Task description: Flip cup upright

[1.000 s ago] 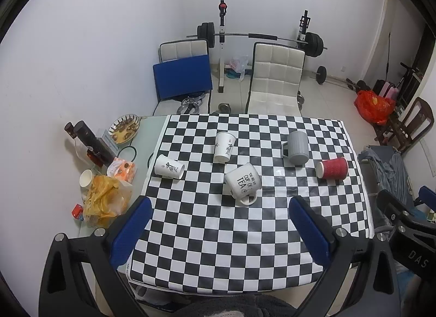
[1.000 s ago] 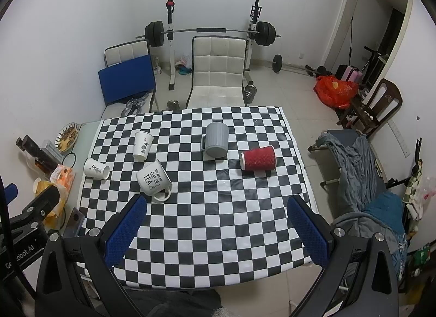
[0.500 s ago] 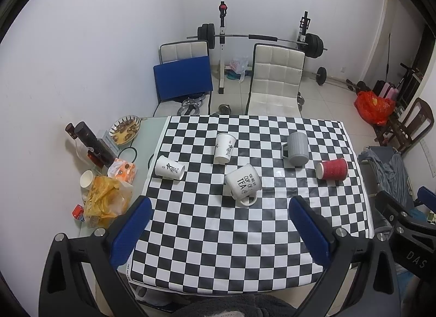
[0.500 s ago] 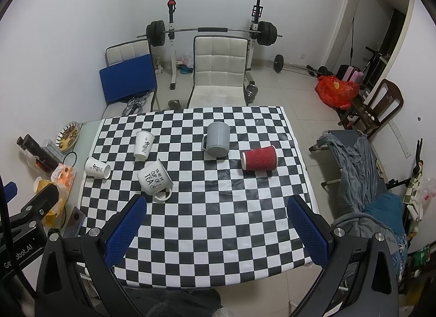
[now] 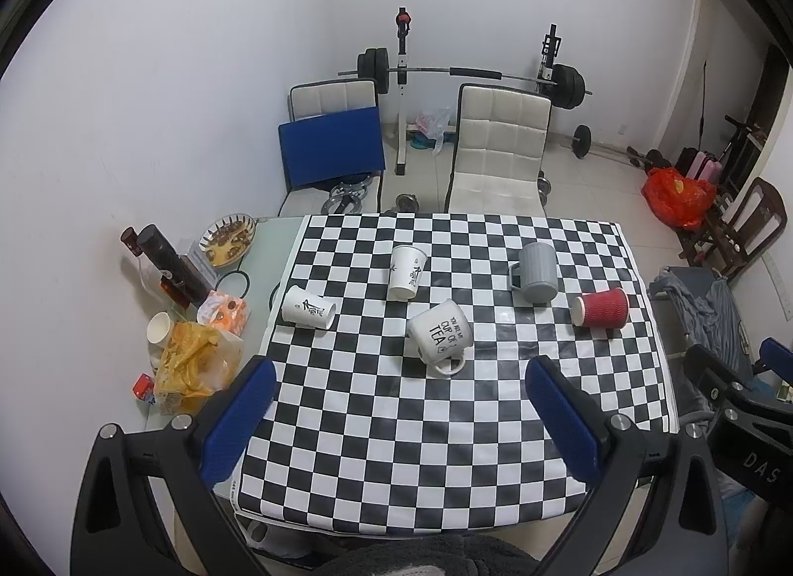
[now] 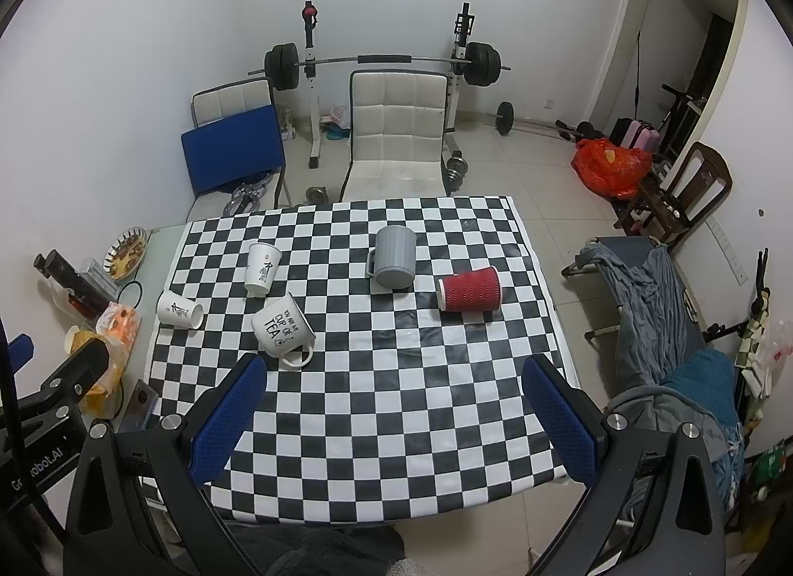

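Note:
Several cups lie on a black-and-white checkered table point(image 5: 396, 452) point(image 6: 386, 427). A red ribbed paper cup point(image 5: 598, 308) point(image 6: 470, 295) lies on its side at the right. A grey mug point(image 5: 536, 272) point(image 6: 394, 256) stands upside down. A white "cup of tea" mug point(image 5: 440, 337) point(image 6: 282, 332) lies tilted in the middle. One white paper cup point(image 5: 406, 265) point(image 6: 262, 267) stands upside down and another white paper cup point(image 5: 308, 313) point(image 6: 179, 310) lies on its side at the left. My left gripper point(image 5: 396, 420) and my right gripper point(image 6: 394, 420) are open and empty, held high above the near part of the table.
Bottles point(image 5: 168, 263), a snack bag point(image 5: 191, 368), a bowl point(image 5: 228, 239) and a paper cup point(image 5: 159, 329) crowd the table's left strip. Two chairs point(image 5: 495, 149) and a barbell rack point(image 5: 471, 75) stand beyond the far edge. A cot with grey cloth point(image 6: 659, 308) stands to the right.

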The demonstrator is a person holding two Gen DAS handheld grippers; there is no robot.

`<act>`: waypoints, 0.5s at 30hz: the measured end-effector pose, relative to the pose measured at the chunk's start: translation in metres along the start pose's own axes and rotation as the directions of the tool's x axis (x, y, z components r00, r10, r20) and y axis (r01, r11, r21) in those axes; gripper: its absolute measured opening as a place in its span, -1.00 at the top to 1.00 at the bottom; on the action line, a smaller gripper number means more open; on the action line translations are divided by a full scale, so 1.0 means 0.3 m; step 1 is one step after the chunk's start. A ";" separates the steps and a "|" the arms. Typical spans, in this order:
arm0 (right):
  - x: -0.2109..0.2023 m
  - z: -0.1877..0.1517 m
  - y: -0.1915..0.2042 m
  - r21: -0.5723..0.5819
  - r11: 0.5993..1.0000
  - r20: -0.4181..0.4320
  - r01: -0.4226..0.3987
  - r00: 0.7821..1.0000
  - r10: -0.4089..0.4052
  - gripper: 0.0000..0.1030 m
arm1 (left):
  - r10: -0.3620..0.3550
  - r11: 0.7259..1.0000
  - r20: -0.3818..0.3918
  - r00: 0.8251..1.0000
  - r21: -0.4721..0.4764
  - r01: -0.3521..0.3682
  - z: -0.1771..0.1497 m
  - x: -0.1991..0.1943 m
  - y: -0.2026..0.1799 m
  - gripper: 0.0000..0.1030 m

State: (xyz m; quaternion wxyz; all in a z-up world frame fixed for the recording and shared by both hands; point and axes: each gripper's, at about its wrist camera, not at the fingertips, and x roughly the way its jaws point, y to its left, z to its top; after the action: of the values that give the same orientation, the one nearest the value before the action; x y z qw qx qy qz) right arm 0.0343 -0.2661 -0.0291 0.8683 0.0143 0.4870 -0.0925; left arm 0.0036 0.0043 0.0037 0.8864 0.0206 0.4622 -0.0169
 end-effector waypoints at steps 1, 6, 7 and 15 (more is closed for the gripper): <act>-0.002 0.000 -0.001 0.000 1.000 0.001 0.001 1.000 -0.001 -1.00 | 0.001 1.000 0.001 1.000 0.001 -0.001 0.001 0.001 0.000 -1.00; -0.004 -0.013 -0.013 0.003 1.000 0.004 0.000 1.000 0.000 -1.00 | 0.001 1.000 0.001 1.000 0.001 -0.001 0.001 0.000 0.000 -1.00; -0.005 -0.016 -0.017 0.002 1.000 0.003 0.000 1.000 0.000 -1.00 | 0.001 1.000 0.000 1.000 0.002 -0.001 0.002 0.000 0.001 -1.00; -0.024 -0.015 -0.009 0.003 1.000 0.004 -0.003 1.000 0.003 -1.00 | -0.001 1.000 0.005 1.000 0.000 0.001 -0.001 -0.002 0.001 -1.00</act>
State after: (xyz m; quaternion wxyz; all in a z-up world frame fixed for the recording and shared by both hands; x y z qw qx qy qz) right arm 0.0264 -0.2673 -0.0253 0.8695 0.0162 0.4851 -0.0917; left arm 0.0031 0.0046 0.0041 0.8876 0.0201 0.4598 -0.0173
